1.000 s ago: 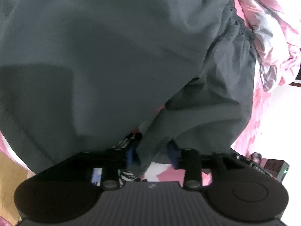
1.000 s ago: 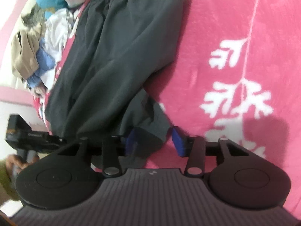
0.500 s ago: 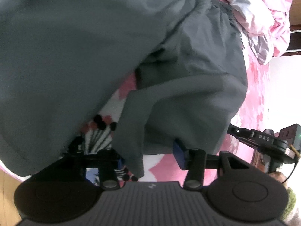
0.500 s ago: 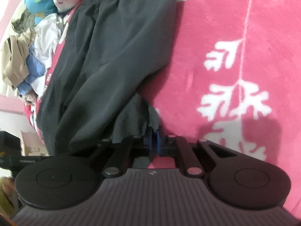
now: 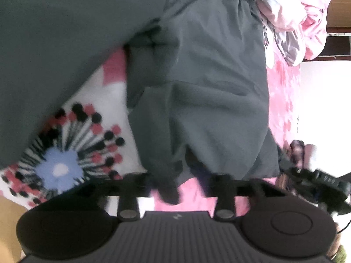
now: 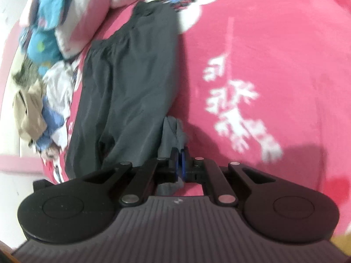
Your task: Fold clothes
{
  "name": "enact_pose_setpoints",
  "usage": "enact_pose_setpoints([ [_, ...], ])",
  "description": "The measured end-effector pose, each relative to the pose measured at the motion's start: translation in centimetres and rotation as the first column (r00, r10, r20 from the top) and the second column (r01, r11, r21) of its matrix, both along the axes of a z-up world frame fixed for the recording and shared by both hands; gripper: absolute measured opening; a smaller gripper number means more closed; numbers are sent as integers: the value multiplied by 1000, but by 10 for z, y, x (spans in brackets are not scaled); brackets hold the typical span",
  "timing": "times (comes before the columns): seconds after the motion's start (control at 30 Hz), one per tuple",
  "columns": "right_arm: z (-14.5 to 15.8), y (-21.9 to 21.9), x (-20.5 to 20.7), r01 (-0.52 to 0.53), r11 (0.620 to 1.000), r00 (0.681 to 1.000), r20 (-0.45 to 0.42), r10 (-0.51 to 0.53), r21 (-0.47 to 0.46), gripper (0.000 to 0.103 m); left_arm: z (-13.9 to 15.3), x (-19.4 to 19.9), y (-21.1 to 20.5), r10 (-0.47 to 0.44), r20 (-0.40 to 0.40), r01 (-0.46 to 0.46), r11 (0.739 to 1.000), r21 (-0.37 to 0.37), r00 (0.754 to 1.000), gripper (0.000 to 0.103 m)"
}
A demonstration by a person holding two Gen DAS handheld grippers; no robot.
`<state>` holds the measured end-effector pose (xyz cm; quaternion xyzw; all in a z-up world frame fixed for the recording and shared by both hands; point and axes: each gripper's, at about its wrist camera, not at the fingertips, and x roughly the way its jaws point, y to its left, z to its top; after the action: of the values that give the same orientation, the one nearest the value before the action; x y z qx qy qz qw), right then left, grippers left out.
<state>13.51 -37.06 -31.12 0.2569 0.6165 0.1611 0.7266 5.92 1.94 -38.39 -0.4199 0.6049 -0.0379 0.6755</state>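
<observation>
A big fuzzy pink blanket (image 6: 274,43) is covering the bed, with white leaf shapes and a round flower with black and pink dots on it. It is lying flat and wide open on the right side in the right camera, with lots of free room there.

Dark gray pants (image 6: 131,83) are lying on the blanket, long and smooth, with a bunched stretchy waist at the far end. Their right edge is running straight along the bare pink part.

A messy pile of clothes (image 6: 41,70), blue, tan and white, is sitting just beside the pants on the left. Only the right camera is showing this pile. The left camera is showing a puffy pink and white quilt (image 5: 296,11) beyond the waist, and it is all a bit blurry.

The right gripper (image 6: 181,164) is squeezing tight on a small fold of the pants at the near end, with the blue pads pressed together.

The left gripper (image 5: 177,182) is standing wide apart, with a loose bit of gray pants (image 5: 208,87) hanging down between the fingers.
</observation>
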Motion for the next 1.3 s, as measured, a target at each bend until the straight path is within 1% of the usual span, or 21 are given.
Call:
enact_pose_setpoints([
  [0.07, -4, -5, -10, 42, 999, 999, -31, -42, -12, 1, -2, 2, -4, -13, -12, 12, 1000, -19, 1000, 62],
  [0.13, -9, -12, -17, 94, 996, 994, -57, -94, -12, 1, -3, 2, -9, -30, -18, 30, 999, -12, 999, 63],
  [0.2, -9, -20, -21, 144, 989, 988, -58, -145, -26, 1, -2, 1, -15, -60, -10, 60, 998, 7, 998, 64],
  [0.3, -15, -36, -26, 177, 978, 981, -56, -184, -106, 1, 0, -1, -25, -105, 2, 105, 994, 36, 994, 67],
  [0.43, -40, -62, -33, 249, 955, 956, -120, -269, -159, 1, 2, -4, -38, -165, 15, 163, 984, 75, 986, 68],
  [0.53, -43, -66, -34, 288, 949, 946, -116, -302, -129, 1, 4, -7, -48, -209, 23, 206, 973, 105, 978, 69],
  [0.57, -43, -67, -35, 296, 947, 944, -117, -310, -121, 1, 4, -9, -50, -216, 22, 212, 971, 113, 976, 66],
  [0.63, -45, -70, -37, 325, 941, 932, -137, -335, -94, 1, 4, -11, -58, -228, 15, 224, 965, 134, 974, 56],
  [0.7, -43, -75, -38, 365, 930, 916, -157, -368, -51, 1, 3, -12, -66, -253, -1, 250, 955, 160, 968, 17],
  [0.73, -40, -77, -38, 380, 924, 911, -163, -380, -32, 1, 3, -12, -70, -268, -14, 266, 948, 172, 963, 10],
  [0.77, -36, -78, -38, 393, 919, 906, -168, -389, -14, 1, 4, -13, -70, -269, -24, 269, 949, 166, 963, 5],
  [0.8, -32, -79, -37, 402, 916, 902, -172, -395, 3, 1, 6, -13, -70, -271, -35, 273, 949, 157, 962, 4],
  [0.83, -26, -79, -35, 403, 915, 902, -174, -394, 18, 1, 11, -12, -68, -276, -51, 280, 952, 122, 960, 3],
  [0.9, -14, -79, -29, 397, 916, 905, -189, -381, 54, 1, 32, -11, -57, -281, -54, 284, 957, 58, 958, 3],
  [1.0, 7, -82, -24, 374, 922, 911, -226, -345, 97, 1, 64, -16, -27, -244, -26, 241, 967, -76, 969, 3],
  [1.07, 13, -87, -21, 359, 928, 911, -252, -326, 97, 1, 71, -16, -13, -244, -28, 240, 966, -96, 969, 3],
  [1.13, 4, -93, -17, 334, 941, 912, -276, -305, 63, 1, 62, -18, -7, -258, -48, 253, 962, -101, 965, 3],
  [1.2, -18, -94, -14, 300, 954, 911, -302, -282, 12, 1, 41, -18, -19, -289, -91, 279, 954, -105, 953, 4],
  [1.23, -31, -92, -13, 277, 961, 911, -313, -269, -21, 1, 30, -17, -27, -313, -110, 302, 948, -101, 944, 5],
  [1.27, -43, -90, -12, 235, 969, 917, -313, -246, -74, 2, 20, -20, -37, -354, -134, 347, 935, -77, 925, 6],
  [1.3, -54, -86, -11, 183, 973, 927, -304, -218, -142, 2, 9, -23, -47, -394, -159, 390, 919, -54, 905, 12],
])
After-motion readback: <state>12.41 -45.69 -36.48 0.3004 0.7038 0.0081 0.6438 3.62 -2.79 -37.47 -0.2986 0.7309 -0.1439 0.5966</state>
